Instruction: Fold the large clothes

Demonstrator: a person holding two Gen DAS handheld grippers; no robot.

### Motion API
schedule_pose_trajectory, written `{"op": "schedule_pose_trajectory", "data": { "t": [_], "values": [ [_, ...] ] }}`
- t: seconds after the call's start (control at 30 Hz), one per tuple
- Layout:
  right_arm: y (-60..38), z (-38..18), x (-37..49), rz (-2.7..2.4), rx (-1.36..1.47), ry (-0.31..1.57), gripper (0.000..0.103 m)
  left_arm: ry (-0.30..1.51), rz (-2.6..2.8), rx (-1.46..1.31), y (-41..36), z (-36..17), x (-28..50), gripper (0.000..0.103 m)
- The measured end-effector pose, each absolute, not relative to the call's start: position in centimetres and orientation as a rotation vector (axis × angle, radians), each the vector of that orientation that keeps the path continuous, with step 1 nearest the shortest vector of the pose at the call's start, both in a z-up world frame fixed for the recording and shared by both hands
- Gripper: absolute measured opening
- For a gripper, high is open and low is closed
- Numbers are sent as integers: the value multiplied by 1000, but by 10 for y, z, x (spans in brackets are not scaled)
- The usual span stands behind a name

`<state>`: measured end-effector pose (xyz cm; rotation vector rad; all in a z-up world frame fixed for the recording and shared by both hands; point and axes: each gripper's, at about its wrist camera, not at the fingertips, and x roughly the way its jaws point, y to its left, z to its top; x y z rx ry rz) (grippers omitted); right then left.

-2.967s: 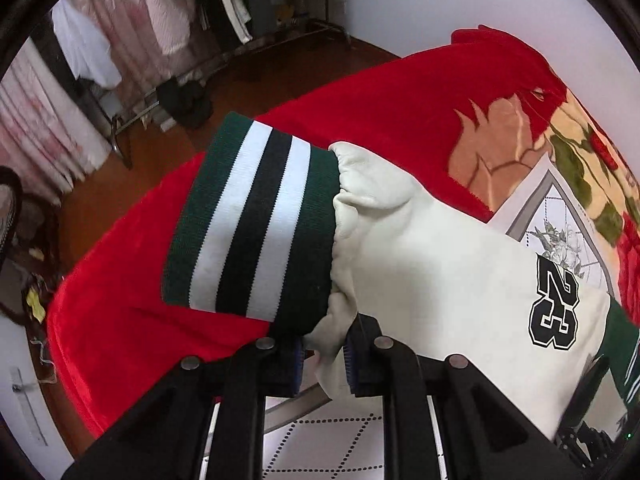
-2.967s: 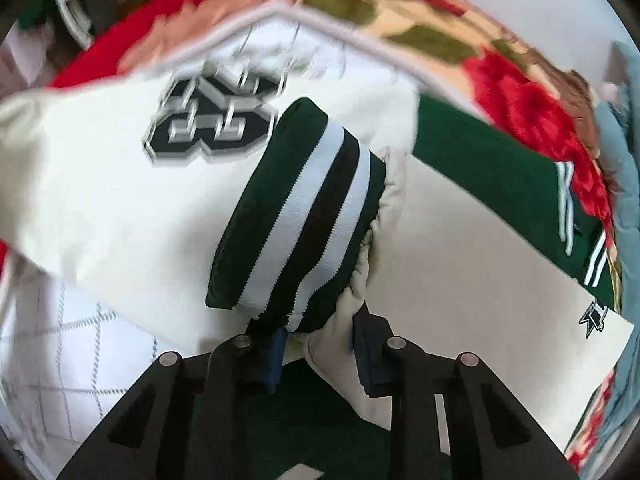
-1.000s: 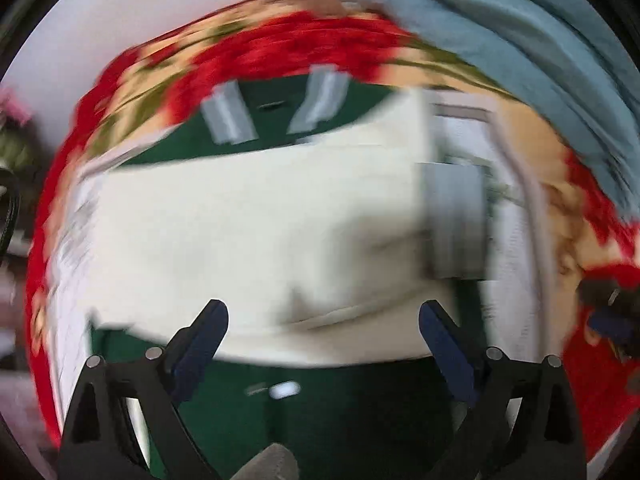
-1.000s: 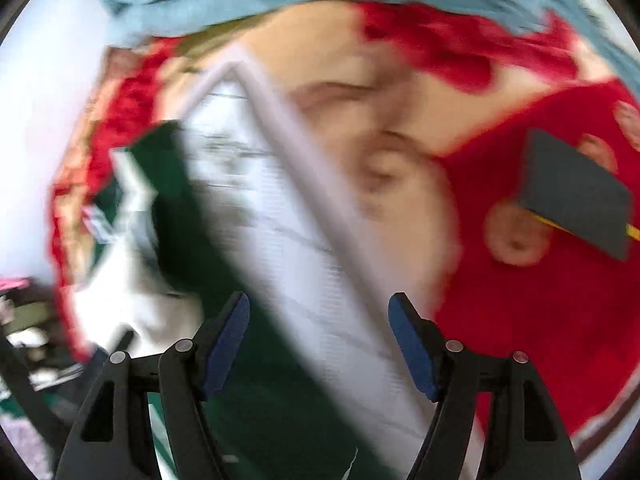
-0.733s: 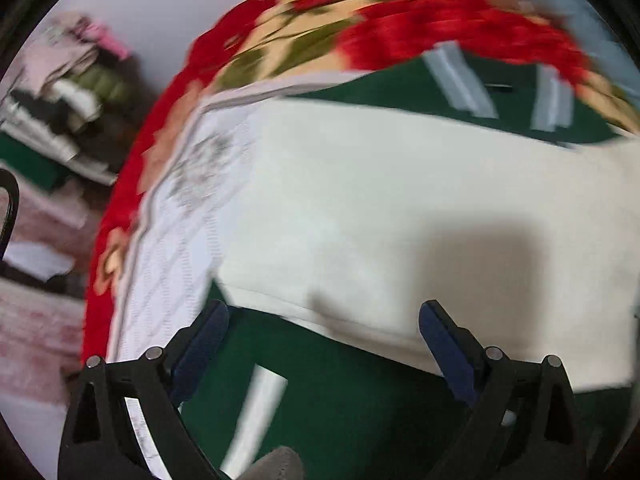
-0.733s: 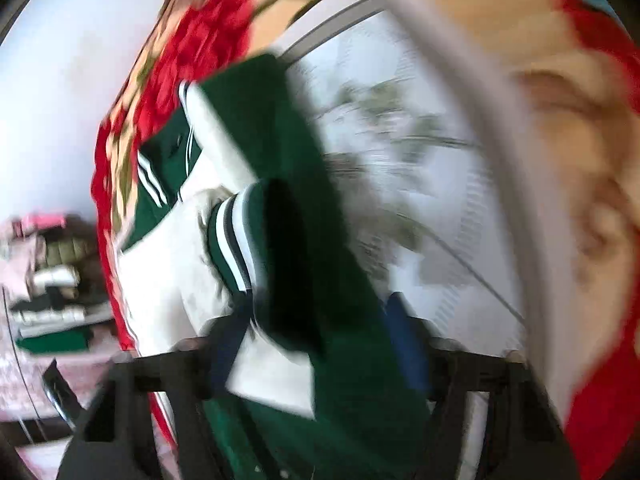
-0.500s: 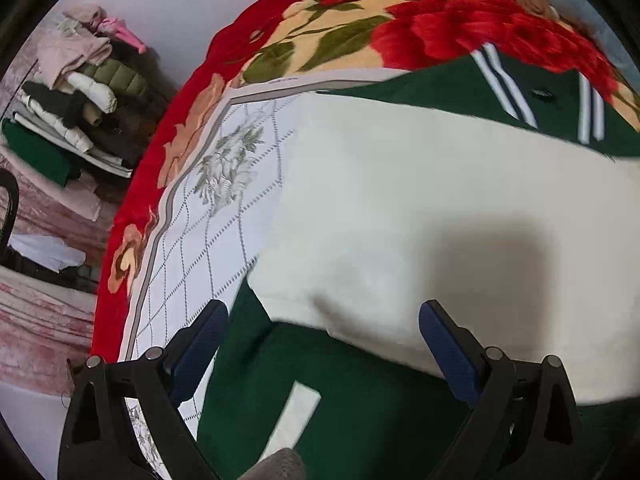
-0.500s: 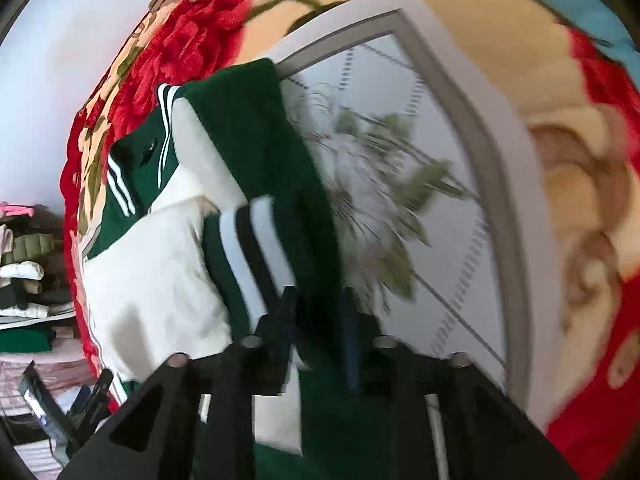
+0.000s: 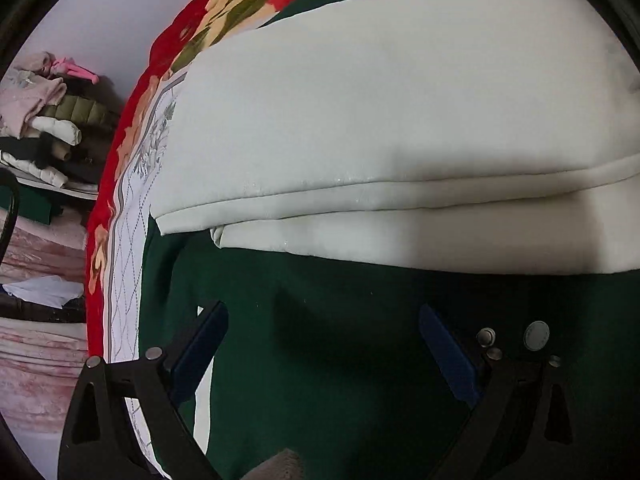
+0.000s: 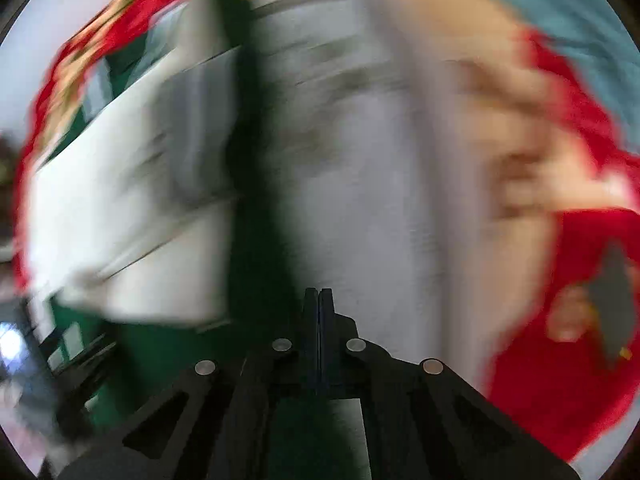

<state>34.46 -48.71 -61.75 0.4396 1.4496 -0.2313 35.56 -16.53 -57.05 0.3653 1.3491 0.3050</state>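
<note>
Red floral plush blanket [image 9: 132, 128] covers the bed, folded clothes [image 9: 44, 120] stacked far left by the pale wall. The green jacket [image 9: 320, 360], cream sleeves [image 9: 380, 100] now folded across it, lies on the blanket. Left gripper [image 9: 320, 344], nearer than before, hangs spread above green cloth; right gripper [image 10: 319, 304], earlier spread, is pressed together, seemingly empty amid blur.

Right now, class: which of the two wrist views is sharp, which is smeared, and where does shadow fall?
Left wrist view: sharp; the cream sleeves show crisp edges, with a soft shadow across the green jacket body. Right wrist view: heavy motion smear over jacket and blanket; only the right gripper reads clearly. Both bend straight lines, fisheye style.
</note>
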Motion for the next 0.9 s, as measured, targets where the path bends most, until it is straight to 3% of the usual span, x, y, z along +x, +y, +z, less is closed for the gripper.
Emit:
{"op": "schedule_pose_trajectory", "data": {
  "t": [0.13,0.2,0.23,0.27,0.33,0.37,0.4,0.43,0.63,0.73,0.9],
  "values": [
    [-526,-633,334,-133,706,1520,2,1357,307,350,-162,-563,358,98],
    [-501,-611,341,7,613,1505,29,1347,309,338,-164,-557,357,98],
    [-487,-605,344,65,593,1506,65,1341,308,335,-165,-554,357,98],
    [-473,-603,347,127,583,1512,81,1337,305,333,-168,-553,357,98],
    [-443,-612,354,166,483,1572,80,1328,300,347,-174,-552,358,98],
    [-435,-620,356,147,415,1605,68,1329,297,360,-178,-555,358,98],
    [-428,-629,360,111,345,1622,47,1327,297,376,-182,-558,359,98],
    [-427,-636,358,64,299,1632,13,1325,297,392,-184,-561,359,98],
    [-508,-622,306,-234,658,1460,9,1334,303,400,-179,-572,357,100],
    [-545,-654,281,-305,811,1530,9,1353,301,368,-177,-572,354,100],
    [-533,-631,299,-227,700,1576,13,1368,303,354,-175,-567,350,100]
  ]
}}
